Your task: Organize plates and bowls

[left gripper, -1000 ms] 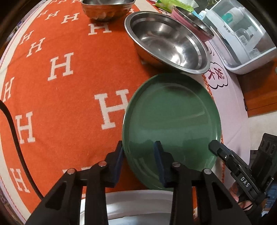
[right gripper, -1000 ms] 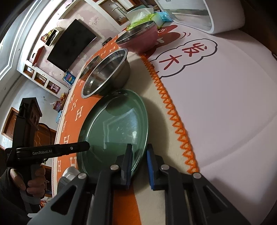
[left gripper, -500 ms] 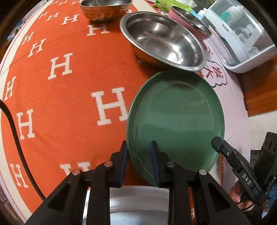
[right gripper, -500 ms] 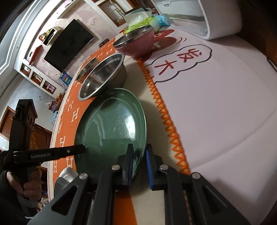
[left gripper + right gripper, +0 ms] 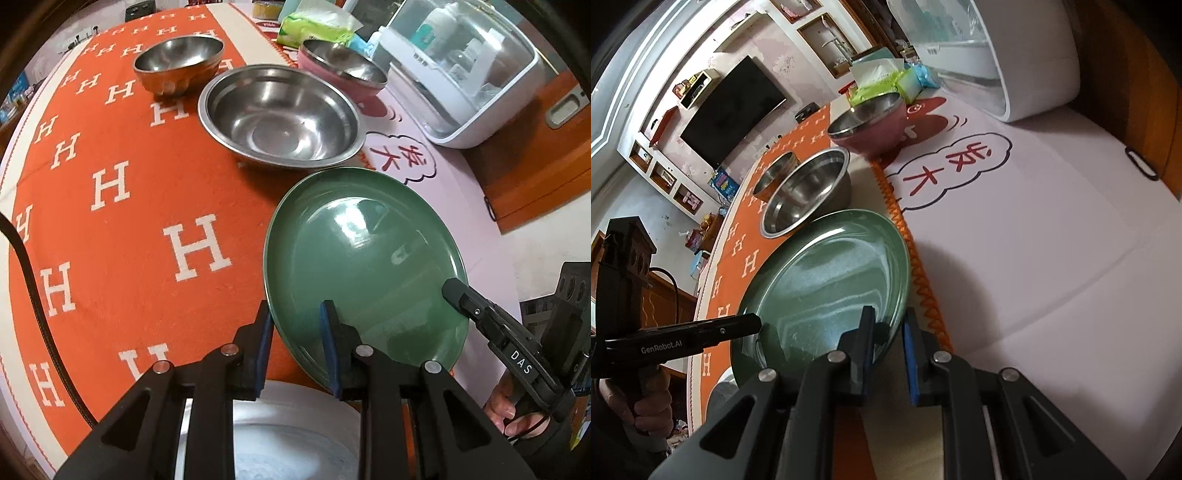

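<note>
Risen off the cloth since the earlier frames: green plate (image 5: 364, 266), now tilted, far rim low toward the large steel bowl (image 5: 280, 114), near rim raised. Left gripper (image 5: 295, 343) closed further over that second, from a loose straddle to a clench on the plate's near-left rim, one blue pad above, one beneath. Right gripper (image 5: 888, 350) clamped throughout on the opposite rim, pads pinching the edge. Held between the two, over the seam where the orange H-patterned tablecloth (image 5: 122, 229) meets the pale printed cloth (image 5: 1015, 240), toward the table's near edge.

Step in hand, by judgement: two-handed lift and carry of the plate, probably toward the white plate (image 5: 295, 443) glimpsed just below the left gripper at the near edge. Next move likely needing both grips kept level with each other, a shift toward that white dish, then a flat lowering before any release.

Plate: glossy glazed finish, probably ceramic or melamine, shallow, broad flat well, thin upturned rim; slick under small pads, so likely prone to slipping if tilted further. Large bowl: brushed stainless, wide and shallow, rolled lip. Small steel bowl (image 5: 179, 62) behind it, deeper, faceted wall. Pink bowl (image 5: 341, 72) with steel lining toward the far right. Tablecloth woolly, napped; pale cloth smooth.
</note>
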The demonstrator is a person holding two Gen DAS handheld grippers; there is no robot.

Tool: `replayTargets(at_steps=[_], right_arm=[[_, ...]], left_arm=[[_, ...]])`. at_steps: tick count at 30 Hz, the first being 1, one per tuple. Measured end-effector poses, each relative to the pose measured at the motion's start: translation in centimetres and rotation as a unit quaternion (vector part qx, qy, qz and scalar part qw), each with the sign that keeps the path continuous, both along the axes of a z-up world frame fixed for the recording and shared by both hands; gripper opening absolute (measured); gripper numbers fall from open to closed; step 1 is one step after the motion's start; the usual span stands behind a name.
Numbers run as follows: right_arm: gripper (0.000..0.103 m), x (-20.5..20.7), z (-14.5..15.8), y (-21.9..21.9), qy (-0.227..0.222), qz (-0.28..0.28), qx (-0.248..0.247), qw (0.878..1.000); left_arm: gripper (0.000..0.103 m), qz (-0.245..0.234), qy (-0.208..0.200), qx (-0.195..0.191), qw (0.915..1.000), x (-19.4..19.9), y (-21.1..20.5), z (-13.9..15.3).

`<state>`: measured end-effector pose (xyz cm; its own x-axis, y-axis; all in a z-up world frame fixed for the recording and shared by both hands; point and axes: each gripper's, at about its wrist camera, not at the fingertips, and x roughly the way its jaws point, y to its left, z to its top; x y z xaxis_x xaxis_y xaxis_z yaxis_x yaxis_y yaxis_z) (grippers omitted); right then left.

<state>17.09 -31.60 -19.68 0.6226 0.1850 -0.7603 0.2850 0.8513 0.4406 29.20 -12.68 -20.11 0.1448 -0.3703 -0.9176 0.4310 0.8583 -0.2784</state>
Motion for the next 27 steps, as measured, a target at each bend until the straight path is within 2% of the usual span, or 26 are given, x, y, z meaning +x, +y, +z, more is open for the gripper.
replayTargets(at_steps=[11, 18, 27], right_arm=[[0.015, -2.7, 3.3, 1.5, -0.032, 0.002, -0.02, 0.999], [0.015, -4.8, 5.7, 2.8, -0.054, 0.004, -0.024, 0.998], [0.015, -7.2, 8.0, 5.9, -0.085, 0.017, -0.039, 0.995]], left_arm=[[0.023, 0.007, -0.037, -0.029, 0.9989, -2.9, 2.0, 4.0], [0.023, 0.018, -0.065, -0.05, 0.9964, -5.6, 4.8, 6.4], [0.023, 0.035, -0.098, -0.056, 0.993, -8.9, 8.0, 8.6]])
